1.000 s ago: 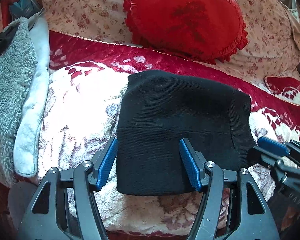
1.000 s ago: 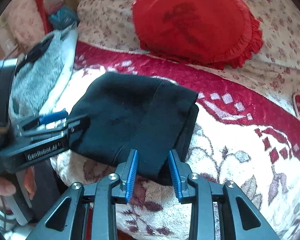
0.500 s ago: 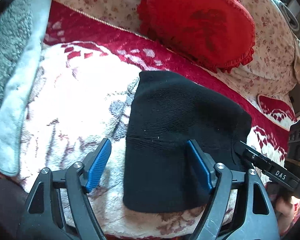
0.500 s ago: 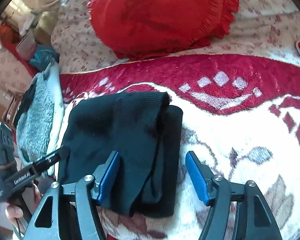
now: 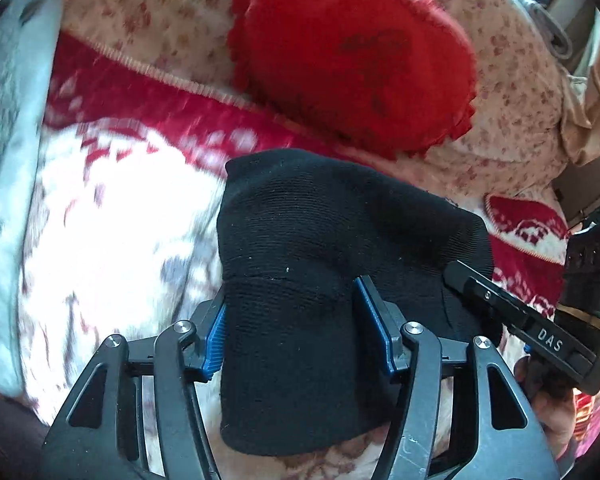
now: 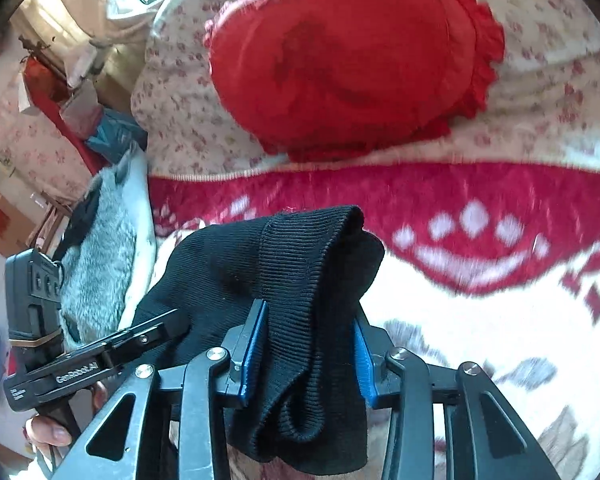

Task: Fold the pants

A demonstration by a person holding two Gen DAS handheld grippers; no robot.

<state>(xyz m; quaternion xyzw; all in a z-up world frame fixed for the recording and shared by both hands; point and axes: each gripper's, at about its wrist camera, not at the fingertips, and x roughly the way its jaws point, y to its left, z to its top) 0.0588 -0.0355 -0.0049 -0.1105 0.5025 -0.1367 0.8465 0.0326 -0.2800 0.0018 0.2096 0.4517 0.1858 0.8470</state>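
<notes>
The folded black knit pants [image 5: 320, 220] lie on a red and white blanket [image 5: 108, 220]. My left gripper [image 5: 296, 326] straddles their near left part. Its jaws are closing, and both blue pads touch the fabric, which bulges between them. In the right wrist view the pants [image 6: 228, 272] are bunched into upright folds. My right gripper [image 6: 308, 344] is closing on the ribbed right end, with the cloth pinched between its pads. Each gripper's black body shows in the other's view, the right one [image 5: 540, 336] and the left one [image 6: 100, 360].
A red frilled cushion [image 5: 352, 52] leans on a floral pillow behind the pants. A grey fleece garment with a white edge [image 6: 100, 248] lies to the left. A person's hand [image 5: 552, 412] holds the right gripper's handle. Cluttered furniture stands at far left [image 6: 60, 100].
Both grippers spread their jaws wide, then narrowed them around the pants. The flat pants are now bunched and raised at the right end. Both cameras moved closer.
</notes>
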